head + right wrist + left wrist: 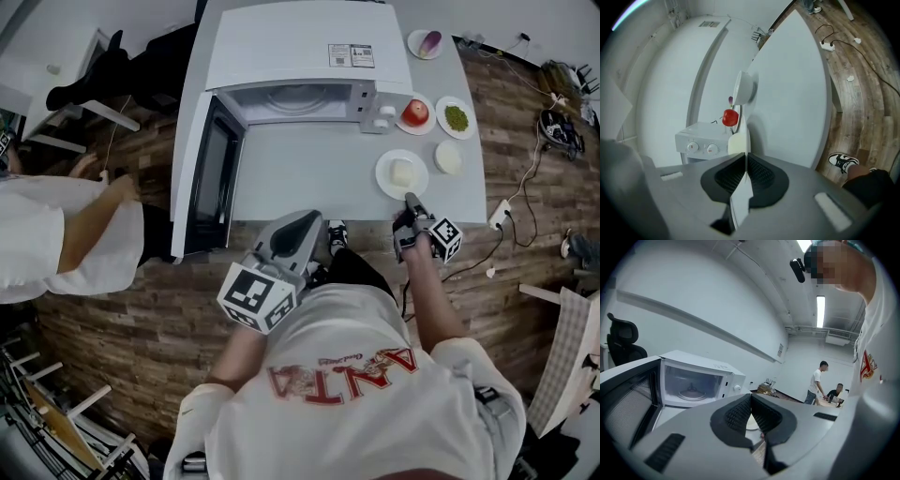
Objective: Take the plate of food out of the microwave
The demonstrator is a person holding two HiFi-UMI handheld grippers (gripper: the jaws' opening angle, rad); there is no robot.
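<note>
While left fingers (736, 416) touch, right fingers (761, 176) pinch plate (740, 199).

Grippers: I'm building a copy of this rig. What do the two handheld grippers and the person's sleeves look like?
The left gripper and right gripper both have smooth grey shells, black textured pads on the jaws, and a white cube with black square markers. No cables show. The person wears a white short-sleeved T-shirt with red lettering.
</note>
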